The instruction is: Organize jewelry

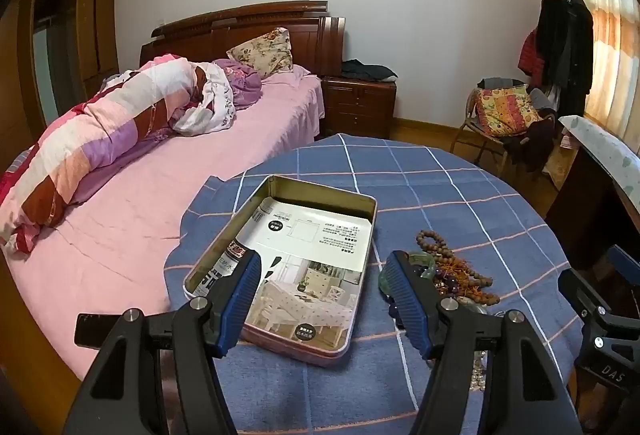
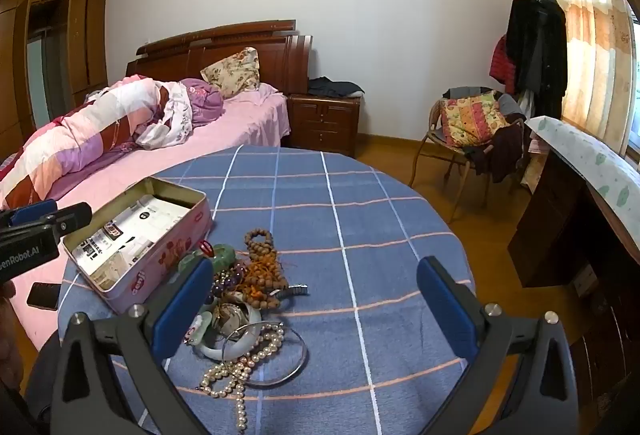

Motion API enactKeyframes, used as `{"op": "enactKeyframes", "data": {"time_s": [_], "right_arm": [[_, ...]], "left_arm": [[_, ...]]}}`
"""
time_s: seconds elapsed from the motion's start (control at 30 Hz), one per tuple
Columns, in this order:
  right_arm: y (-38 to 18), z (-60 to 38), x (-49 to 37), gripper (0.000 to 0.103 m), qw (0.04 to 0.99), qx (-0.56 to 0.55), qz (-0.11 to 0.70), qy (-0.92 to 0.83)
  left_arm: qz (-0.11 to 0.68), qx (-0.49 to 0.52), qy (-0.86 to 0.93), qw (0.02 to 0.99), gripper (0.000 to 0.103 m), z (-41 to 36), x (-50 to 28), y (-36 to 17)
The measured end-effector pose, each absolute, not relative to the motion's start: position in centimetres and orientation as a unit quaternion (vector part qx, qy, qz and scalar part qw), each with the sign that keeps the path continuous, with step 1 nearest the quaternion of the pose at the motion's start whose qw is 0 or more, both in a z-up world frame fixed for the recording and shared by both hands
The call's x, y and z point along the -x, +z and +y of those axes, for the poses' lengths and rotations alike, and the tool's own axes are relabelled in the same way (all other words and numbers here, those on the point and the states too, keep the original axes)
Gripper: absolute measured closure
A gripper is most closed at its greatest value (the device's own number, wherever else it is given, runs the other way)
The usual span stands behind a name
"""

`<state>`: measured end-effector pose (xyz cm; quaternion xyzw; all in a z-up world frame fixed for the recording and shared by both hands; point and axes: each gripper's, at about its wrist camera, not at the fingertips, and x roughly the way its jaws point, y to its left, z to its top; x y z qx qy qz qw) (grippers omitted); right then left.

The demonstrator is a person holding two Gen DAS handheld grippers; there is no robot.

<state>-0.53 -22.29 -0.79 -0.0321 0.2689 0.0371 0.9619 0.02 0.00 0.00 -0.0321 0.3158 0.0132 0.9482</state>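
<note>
— Where's the jewelry?
— A tangled heap of brown wooden beads [image 2: 262,271], white pearl strands [image 2: 240,367] and pale bangles lies lower centre on the blue checked tablecloth [image 2: 360,203], just right of the open pink rectangular tin [image 2: 160,255].
— And the grippers?
— Left gripper [image 1: 320,299] and right gripper [image 2: 316,303] both hold their fingers apart, gripping nothing.

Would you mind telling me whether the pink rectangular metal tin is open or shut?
Open: the pink rectangular metal tin has no lid on, showing a printed leaflet inside.
</note>
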Motion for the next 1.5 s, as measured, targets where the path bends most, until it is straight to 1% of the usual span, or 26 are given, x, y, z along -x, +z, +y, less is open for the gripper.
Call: {"op": "enactKeyframes", "data": {"time_s": [0.4, 1.5], "right_arm": [[-0.77, -22.34, 0.53, 0.000, 0.962, 0.031, 0.269, 0.037], [-0.88, -21.76, 0.58, 0.000, 0.961, 0.030, 0.271, 0.040]], "left_arm": [[0.313, 0.019, 0.014, 0.950, 0.038, -0.29, 0.15, -0.09], [0.315, 0.024, 0.014, 0.949, 0.038, -0.14, 0.06, -0.08]]}}
